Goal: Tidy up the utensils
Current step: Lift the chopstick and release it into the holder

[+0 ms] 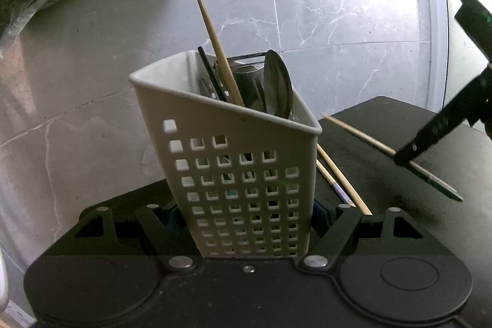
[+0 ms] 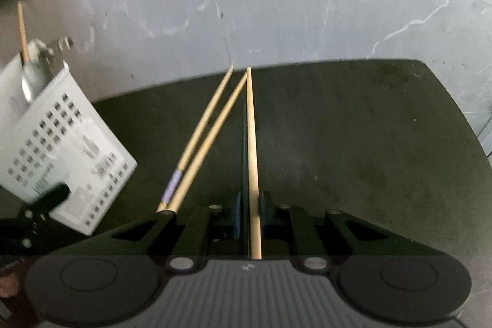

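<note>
The chopstick (image 2: 252, 149) sits right between the pads of the right gripper (image 2: 249, 206), pinched near its thick end, its thin tip out near the far edge of the dark table (image 2: 369, 143). In the left view that same stick slants off the surface, tip raised toward the caddy (image 1: 233, 174). Two more chopsticks (image 2: 203, 140) lie flat just beside it on the table, side by side, one with a purple band. Over to the left, the left gripper (image 1: 249, 214) is clamped on the white perforated caddy, pads against both its sides, the caddy tilted. Inside stand one wooden chopstick (image 1: 220, 51), a black stick, a spoon (image 1: 278, 82) and other metal cutlery. Grey marble floor (image 1: 307, 5) lies beyond the table.
</note>
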`<state>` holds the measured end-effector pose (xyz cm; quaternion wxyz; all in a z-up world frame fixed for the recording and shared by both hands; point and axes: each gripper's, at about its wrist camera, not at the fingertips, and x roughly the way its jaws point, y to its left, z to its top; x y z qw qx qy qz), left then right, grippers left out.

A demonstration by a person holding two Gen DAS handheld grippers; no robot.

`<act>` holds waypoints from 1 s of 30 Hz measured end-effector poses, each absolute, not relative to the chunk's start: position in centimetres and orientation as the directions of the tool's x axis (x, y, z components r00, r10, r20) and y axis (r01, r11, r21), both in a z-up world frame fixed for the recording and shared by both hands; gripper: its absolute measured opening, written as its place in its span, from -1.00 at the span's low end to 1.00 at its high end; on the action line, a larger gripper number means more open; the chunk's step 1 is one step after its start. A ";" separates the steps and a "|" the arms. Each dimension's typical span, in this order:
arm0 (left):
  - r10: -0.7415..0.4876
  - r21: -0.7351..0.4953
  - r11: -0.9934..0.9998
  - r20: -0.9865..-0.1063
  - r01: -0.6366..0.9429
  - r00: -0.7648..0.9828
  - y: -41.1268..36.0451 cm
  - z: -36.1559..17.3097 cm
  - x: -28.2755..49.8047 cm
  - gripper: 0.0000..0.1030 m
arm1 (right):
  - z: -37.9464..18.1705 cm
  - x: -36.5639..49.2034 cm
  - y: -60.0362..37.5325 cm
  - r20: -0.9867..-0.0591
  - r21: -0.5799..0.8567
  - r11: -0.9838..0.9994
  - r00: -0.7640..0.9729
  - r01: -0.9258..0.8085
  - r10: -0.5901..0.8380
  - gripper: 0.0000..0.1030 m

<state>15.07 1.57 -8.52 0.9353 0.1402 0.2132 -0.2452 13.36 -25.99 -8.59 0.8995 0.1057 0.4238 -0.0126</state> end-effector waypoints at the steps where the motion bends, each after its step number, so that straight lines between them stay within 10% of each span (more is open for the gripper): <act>1: -0.399 0.159 0.840 -0.468 0.519 0.789 1.6 -8.5 15.1 0.54 | -8.2 13.3 -26.1 -0.747 0.195 0.974 0.661 0.112 0.074 -0.75; 17: -0.398 0.161 0.838 -0.472 0.521 0.787 1.6 -8.5 15.1 0.53 | 2.5 13.3 -20.2 -0.008 0.331 0.804 0.851 -0.493 0.525 -0.74; 30: -0.399 0.163 0.839 -0.464 0.518 0.791 1.6 -8.6 14.9 0.53 | -1.0 15.6 -18.6 -0.051 0.318 0.767 0.797 -0.558 0.601 -0.74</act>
